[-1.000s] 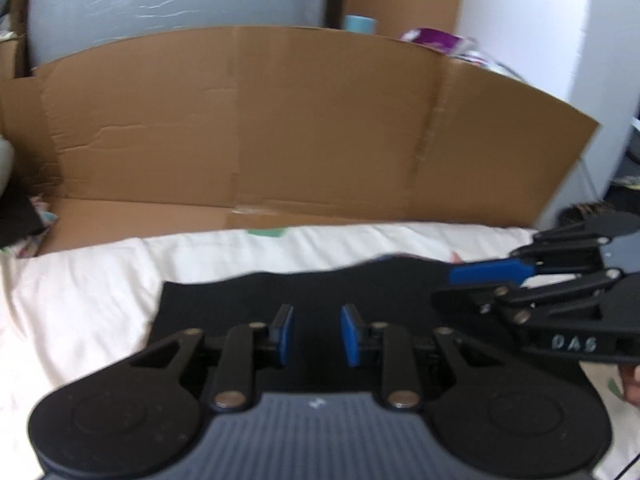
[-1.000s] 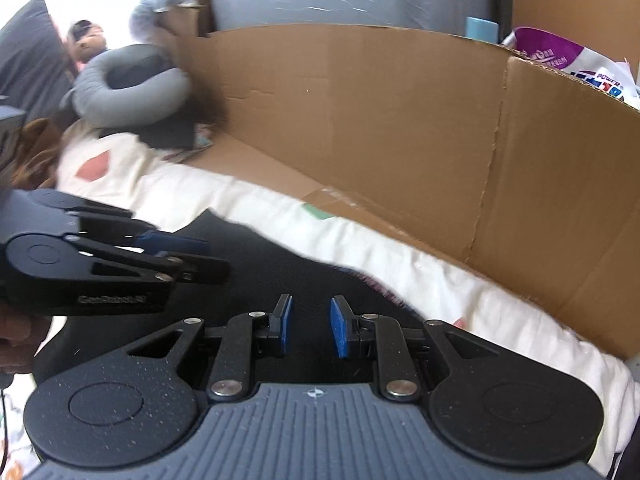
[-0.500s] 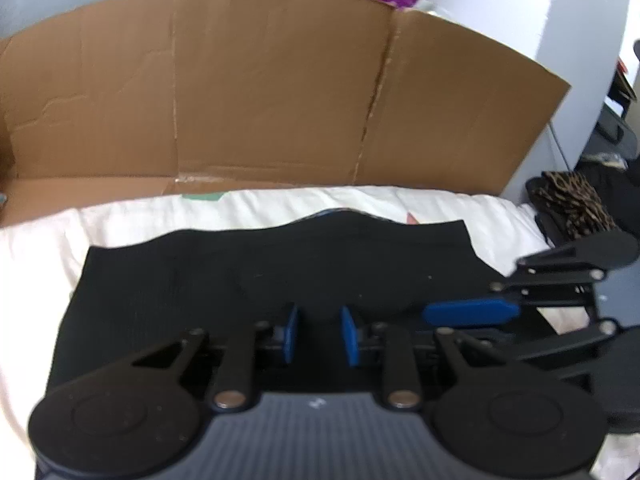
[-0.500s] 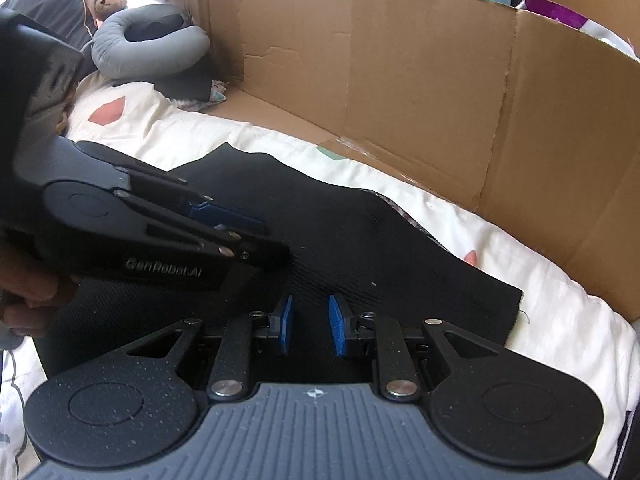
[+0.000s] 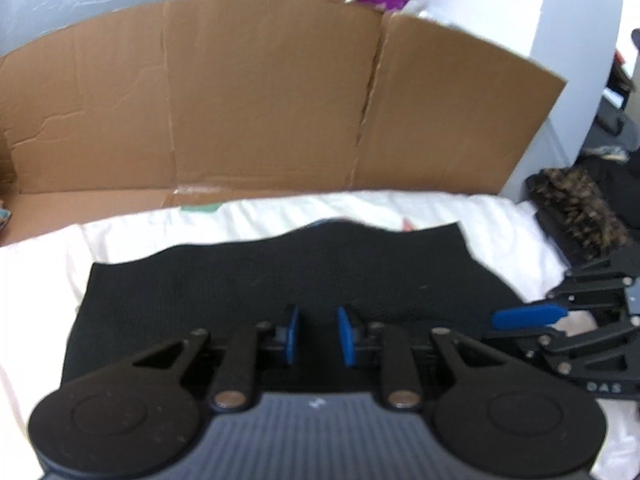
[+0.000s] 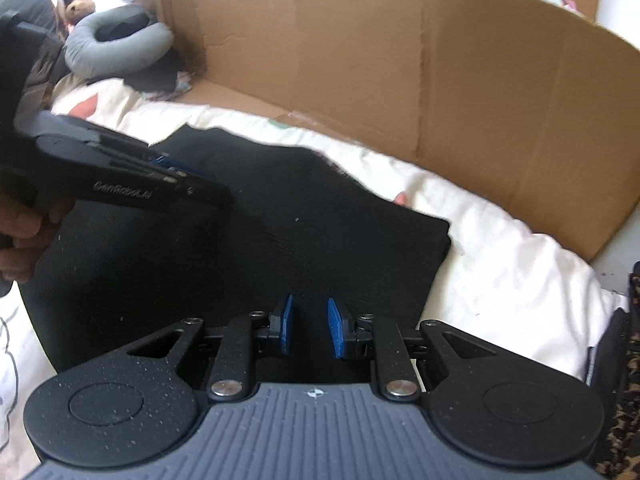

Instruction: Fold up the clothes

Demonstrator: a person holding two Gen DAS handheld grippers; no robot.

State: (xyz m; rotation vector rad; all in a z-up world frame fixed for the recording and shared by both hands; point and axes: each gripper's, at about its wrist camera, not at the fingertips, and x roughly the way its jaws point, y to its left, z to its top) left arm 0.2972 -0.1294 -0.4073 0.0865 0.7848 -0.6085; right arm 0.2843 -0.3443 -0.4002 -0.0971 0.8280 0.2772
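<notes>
Nearest to me, the left hand-held gripper (image 5: 318, 336) hangs low over the near half of the black garment (image 5: 280, 276), its blue pads (image 5: 291, 334) a narrow gap apart with nothing between them; whether the tips brush the cloth I cannot tell. At about three o'clock from it the right hand-held gripper (image 6: 310, 326) sits over the garment's near right part, also parted narrowly and holding nothing. A hand (image 6: 20, 236) grips the left tool's handle.

The garment lies spread on the cream bed sheet (image 5: 48, 264), a rough rectangle whose far edge waves towards twelve o'clock and whose right far corner (image 6: 442, 226) is squared off. It looks flat and doubled over, though I cannot make out layers; this would suit both a piece laid out for a fold and one just pressed flat after a fold.

The risk I see: the knit looks soft and limp, so a pinch that catches only the top layer would drag it askew and ruck up the sheet beneath. With the two tools this close together, they could also knock each other on a crossing move. The wavy far edge suggests any fold made on it would land crooked.

Beyond the sheet, at twelve o'clock, stands a wall of brown cardboard (image 5: 260, 100). At ten o'clock in the right view lies a grey neck pillow (image 6: 116, 42), and at three o'clock in the left view a leopard-print cloth (image 5: 576, 204).
</notes>
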